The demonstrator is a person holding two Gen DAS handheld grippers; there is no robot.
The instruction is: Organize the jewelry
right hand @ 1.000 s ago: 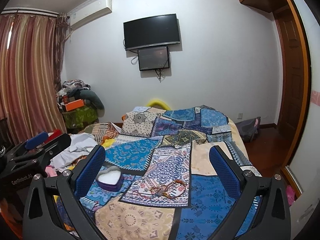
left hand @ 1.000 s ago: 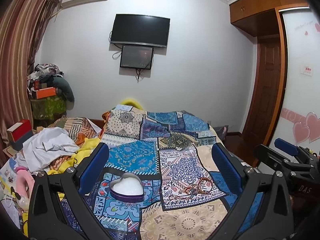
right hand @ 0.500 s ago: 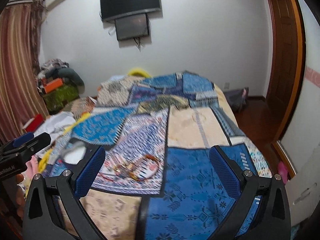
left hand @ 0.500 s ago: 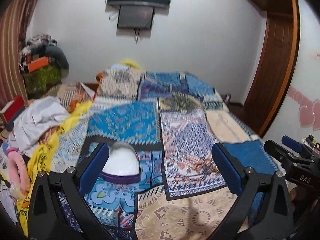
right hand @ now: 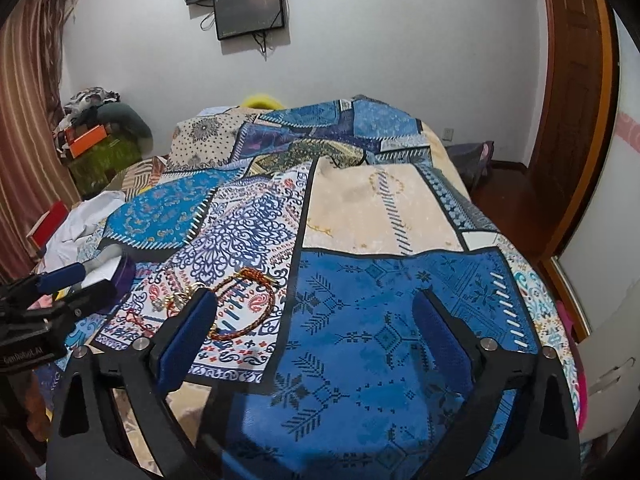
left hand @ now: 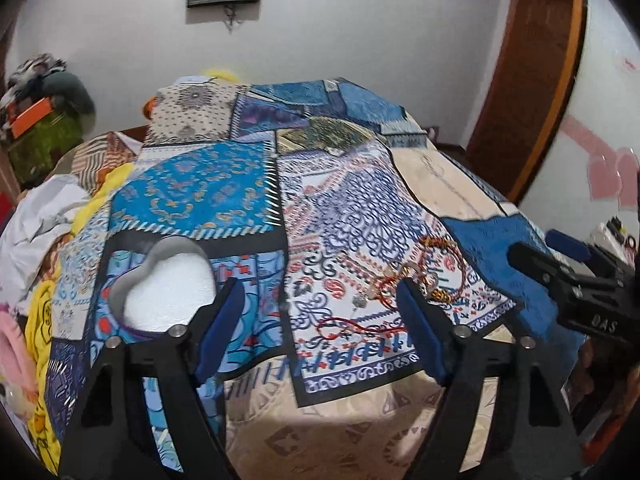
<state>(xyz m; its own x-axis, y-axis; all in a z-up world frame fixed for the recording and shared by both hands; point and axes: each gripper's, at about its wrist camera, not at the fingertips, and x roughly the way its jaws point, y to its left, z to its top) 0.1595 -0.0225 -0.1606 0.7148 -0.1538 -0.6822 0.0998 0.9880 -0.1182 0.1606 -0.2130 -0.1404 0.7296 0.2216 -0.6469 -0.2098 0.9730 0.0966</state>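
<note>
A bed covered by a patchwork quilt (left hand: 200, 196) fills the room, with a wall-mounted screen (right hand: 250, 12) beyond it, striped curtains (right hand: 28, 120) at one side and a wooden door (right hand: 572, 92) at the other; a tangle of bracelets (left hand: 436, 272) lies on the quilt near a heart-shaped box (left hand: 168, 280); the left gripper (left hand: 320, 324) is closing with only quilt between its jaws; the right gripper (right hand: 316, 336) is closing too, nothing between its jaws, the bracelets just beside its left finger.

On the bed's quilt (left hand: 192, 192), the heart-shaped box (left hand: 168, 288) lies just left of the left gripper (left hand: 320, 312); the tangle of bracelets (left hand: 424, 276) lies ahead to its right, and ahead-left of the right gripper (right hand: 316, 320).
</note>
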